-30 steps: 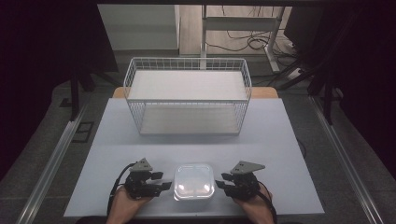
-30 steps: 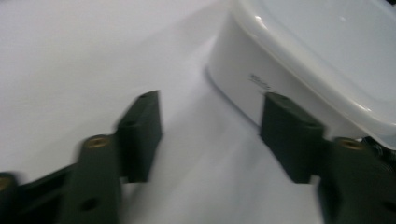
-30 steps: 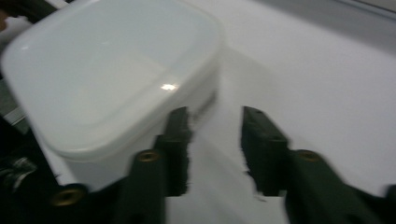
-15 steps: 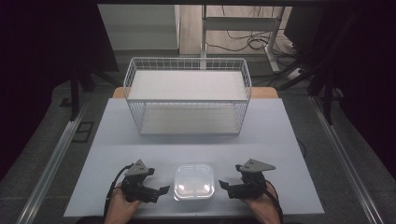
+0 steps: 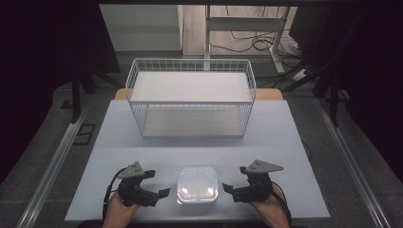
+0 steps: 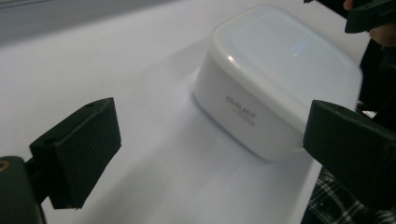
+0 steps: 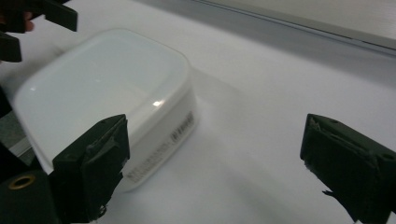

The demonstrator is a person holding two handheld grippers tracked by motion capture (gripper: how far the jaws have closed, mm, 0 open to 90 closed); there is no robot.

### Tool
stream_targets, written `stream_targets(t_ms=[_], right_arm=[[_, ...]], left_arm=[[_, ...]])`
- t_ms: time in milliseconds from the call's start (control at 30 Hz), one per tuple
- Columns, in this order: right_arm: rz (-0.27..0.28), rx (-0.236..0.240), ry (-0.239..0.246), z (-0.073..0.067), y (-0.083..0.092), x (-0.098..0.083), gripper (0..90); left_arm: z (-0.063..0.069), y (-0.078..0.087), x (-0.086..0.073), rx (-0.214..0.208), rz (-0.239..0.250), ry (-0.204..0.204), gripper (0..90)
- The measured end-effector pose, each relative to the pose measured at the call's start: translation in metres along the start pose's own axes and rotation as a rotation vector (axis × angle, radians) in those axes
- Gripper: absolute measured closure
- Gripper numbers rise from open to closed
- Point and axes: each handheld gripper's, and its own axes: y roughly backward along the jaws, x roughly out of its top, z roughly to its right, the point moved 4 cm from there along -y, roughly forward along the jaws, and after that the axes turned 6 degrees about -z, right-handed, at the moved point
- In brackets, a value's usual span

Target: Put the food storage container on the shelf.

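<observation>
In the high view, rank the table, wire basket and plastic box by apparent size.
1. table
2. wire basket
3. plastic box, though it lies nearer the camera than the basket.

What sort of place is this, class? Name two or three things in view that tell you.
Probably a lab or workshop test bench, not a home: a plain white table holding just a wire basket and a white lidded container, cables on the floor behind, and handheld grippers.
</observation>
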Motion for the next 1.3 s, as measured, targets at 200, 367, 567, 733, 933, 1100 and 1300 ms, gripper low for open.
stream_targets(t_ms=[200, 367, 567, 733, 933, 1100, 1300], right_arm=[[0.001, 0.034, -0.017, -0.012, 0.0, 0.009, 4.3], [0.001, 0.055, -0.023, -0.02, -0.003, 0.016, 2.1], [-0.051, 0.092, -0.011, -0.028, -0.013, 0.022, 3.8], [-0.127, 0.14, -0.016, -0.031, -0.029, 0.019, 8.1], [-0.18, 0.218, -0.076, -0.034, -0.036, 0.01, 21.9], [-0.199, 0.197, -0.096, -0.034, -0.026, 0.01, 40.5], [-0.181, 0.196, -0.195, -0.033, -0.013, 0.008, 61.6]], left_arm=[[0.009, -0.003, 0.009, -0.036, -0.002, -0.013, 3.6], [0.018, -0.011, 0.017, -0.074, -0.028, -0.015, 3.0], [0.022, -0.025, 0.028, -0.108, -0.064, -0.013, 3.8], [0.022, -0.042, 0.026, -0.122, -0.108, -0.006, 4.4], [0.024, -0.046, 0.019, -0.171, -0.136, 0.031, 14.0], [0.024, -0.033, 0.016, -0.197, -0.158, 0.099, 30.7], [0.029, -0.018, 0.017, -0.151, -0.115, 0.109, 59.4]])
